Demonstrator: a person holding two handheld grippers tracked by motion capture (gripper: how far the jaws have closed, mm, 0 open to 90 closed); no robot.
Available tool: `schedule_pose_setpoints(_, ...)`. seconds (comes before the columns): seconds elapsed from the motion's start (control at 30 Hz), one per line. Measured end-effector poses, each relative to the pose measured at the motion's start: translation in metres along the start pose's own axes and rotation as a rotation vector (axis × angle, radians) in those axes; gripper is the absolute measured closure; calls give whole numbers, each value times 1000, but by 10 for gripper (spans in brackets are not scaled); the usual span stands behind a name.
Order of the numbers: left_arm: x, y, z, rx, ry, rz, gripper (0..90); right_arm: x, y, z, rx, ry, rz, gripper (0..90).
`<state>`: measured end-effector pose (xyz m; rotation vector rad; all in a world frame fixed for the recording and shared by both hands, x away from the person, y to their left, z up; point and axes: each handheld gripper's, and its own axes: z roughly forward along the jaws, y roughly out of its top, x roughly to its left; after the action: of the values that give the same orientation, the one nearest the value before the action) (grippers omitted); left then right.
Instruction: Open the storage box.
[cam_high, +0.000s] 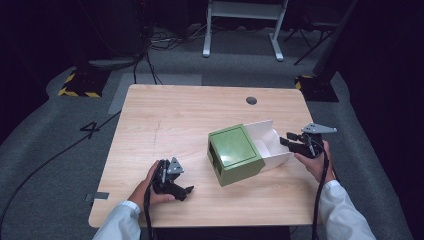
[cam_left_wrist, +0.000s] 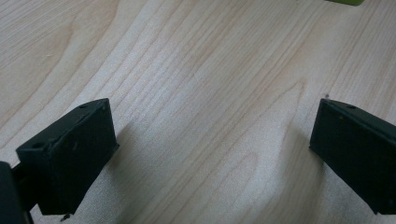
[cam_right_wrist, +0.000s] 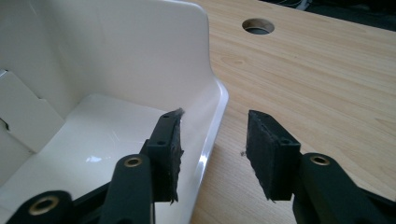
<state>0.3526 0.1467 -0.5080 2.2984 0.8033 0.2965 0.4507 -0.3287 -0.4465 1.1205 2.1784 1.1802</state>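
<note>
a pale wooden table (cam_high: 165, 125) with a round cable hole (cam_high: 251, 100) near its far edge stands on grey carpet (cam_high: 45, 150). black cables (cam_high: 40, 167) trail across the floor. a number four (cam_high: 90, 129) is marked on the carpet at left. yellow-and-black striped blocks (cam_high: 79, 92) sit beyond the far corners. a white frame (cam_high: 245, 20) stands behind. the surroundings are dark.

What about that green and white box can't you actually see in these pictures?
- Green box: what sits inside the sleeve is hidden by its own walls, high view.
- White drawer: its inner end is cut off by the left edge, right tongs view.
- Right tongs: their arms straddle the drawer's rim without pressing it.
- Left tongs: open over bare table; the box is just a green sliver at the top edge.
</note>
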Motion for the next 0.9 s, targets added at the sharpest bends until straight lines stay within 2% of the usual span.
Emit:
schedule_pose_setpoints(0.1, 0, 0, 0, 0, 0, 0, 5, -1, 2, -3, 3, 1, 3, 472)
schedule_pose_setpoints(0.17, 0, 0, 0, 0, 0, 0, 5, -1, 4, -6, -6, 3, 10, 450)
schedule_pose_setpoints(0.37, 0, 0, 0, 0, 0, 0, 5, 0, 7, -14, -13, -15, -9, 383)
schedule_pose_setpoints(0.5, 0, 0, 0, 0, 0, 0, 5, 1, 6, -18, -5, -28, -30, 348)
schedule_pose_setpoints(0.8, 0, 0, 0, 0, 0, 0, 5, -6, 0, -27, 5, -64, -18, 283)
schedule_pose_setpoints(0.9, 0, 0, 0, 0, 0, 0, 5, -7, -3, -29, 17, -73, -31, 280)
